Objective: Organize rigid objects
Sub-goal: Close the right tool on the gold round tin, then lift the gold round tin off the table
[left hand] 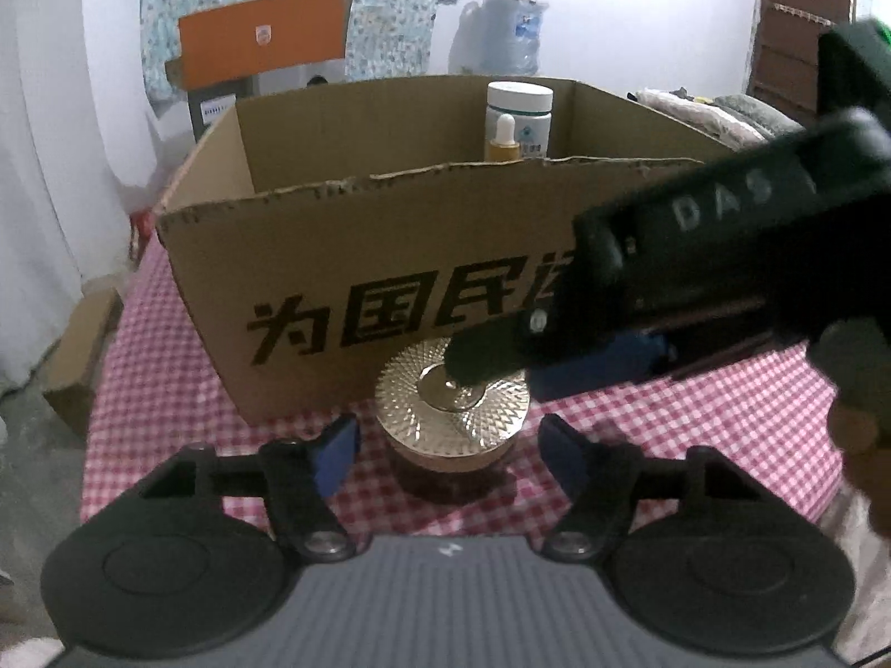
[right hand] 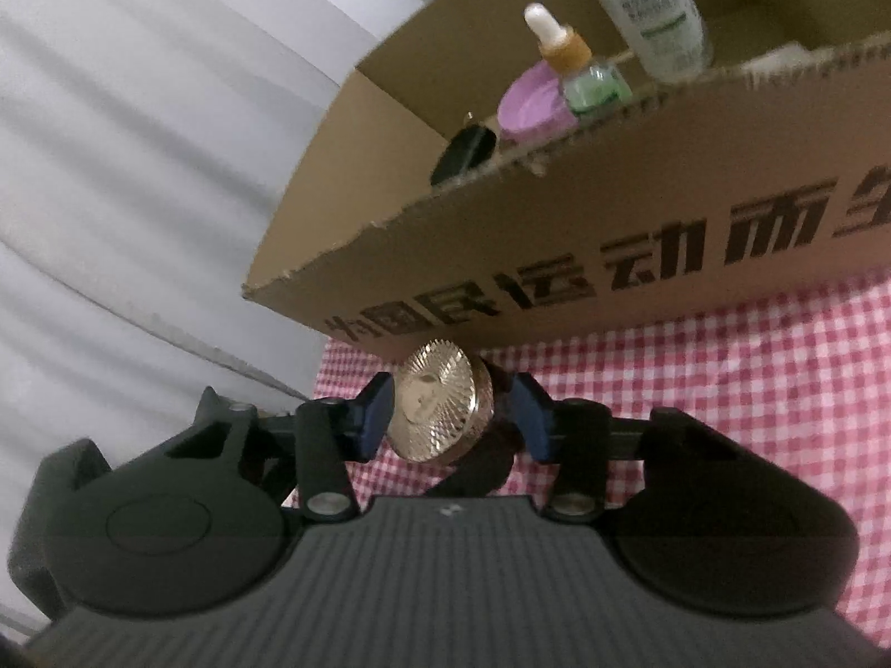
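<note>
Gold-lidded jar | lower centre of frame, on checkered tabletop just before cardboard box | left hand-held gripper apart, astride it | right hand-held gripper apart around lid | risk: both closing together could tip jar against box.

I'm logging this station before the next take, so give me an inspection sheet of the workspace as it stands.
Surface: red-and-white checked tablecloth, partly covered by the box.
Job's things: gold-lidded jar upright on the cloth in front of the cardboard box; inside the box a white-capped bottle, dropper bottle, purple lid and a black item.
Clutter: small cardboard box beside the table.
Grippers: left gripper open, fingers either side of the jar; right gripper open, straddling the jar from above.
Cables: nothing seen.
Surroundings: white curtain, orange box, folded fabrics.
</note>
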Demonstrator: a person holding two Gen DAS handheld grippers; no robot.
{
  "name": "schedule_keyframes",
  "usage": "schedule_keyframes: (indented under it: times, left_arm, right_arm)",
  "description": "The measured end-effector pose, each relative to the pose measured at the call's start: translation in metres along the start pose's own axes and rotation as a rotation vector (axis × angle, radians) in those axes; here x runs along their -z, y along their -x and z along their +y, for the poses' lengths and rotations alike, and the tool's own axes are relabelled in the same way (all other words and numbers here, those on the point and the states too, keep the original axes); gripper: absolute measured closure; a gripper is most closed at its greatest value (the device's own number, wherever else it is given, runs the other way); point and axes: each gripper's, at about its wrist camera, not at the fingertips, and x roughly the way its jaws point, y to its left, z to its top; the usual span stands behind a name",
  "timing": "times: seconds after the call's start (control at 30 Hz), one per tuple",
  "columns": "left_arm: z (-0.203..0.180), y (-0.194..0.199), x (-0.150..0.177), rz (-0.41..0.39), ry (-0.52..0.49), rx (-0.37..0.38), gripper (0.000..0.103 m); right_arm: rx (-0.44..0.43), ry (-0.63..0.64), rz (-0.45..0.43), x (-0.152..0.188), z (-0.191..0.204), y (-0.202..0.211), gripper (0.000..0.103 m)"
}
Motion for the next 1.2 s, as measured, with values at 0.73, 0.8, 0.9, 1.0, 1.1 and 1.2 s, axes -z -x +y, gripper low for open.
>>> schedule_keyframes:
  times: [0.73,0.8,0.9,1.0,1.1,1.2]
  left_arm:
    - [-0.038,0.013,0.01,0.026,-0.049,0.068,0.046]
    - [-0.042,0.014,0.011,0.027,-0.056,0.073,0.046]
    - [-0.048,0.015,0.013,0.026,-0.064,0.08,0.046]
    - [-0.052,0.016,0.013,0.026,-0.069,0.083,0.046]
    - [-0.054,0.016,0.012,0.026,-0.077,0.083,0.046]
    - [-0.054,0.014,0.01,0.028,-0.089,0.085,0.046]
  right_arm:
    - [0.042,-0.036,-0.007,0.035,-0.018,0.033,0.062]
    - [0.045,-0.043,-0.012,0.038,-0.021,0.039,0.062]
    - [0.053,-0.046,-0.018,0.044,-0.024,0.046,0.062]
    - [0.058,-0.046,-0.02,0.046,-0.025,0.05,0.061]
    - [0.057,-0.052,-0.022,0.047,-0.027,0.053,0.061]
    - [0.052,-0.058,-0.022,0.047,-0.029,0.054,0.061]
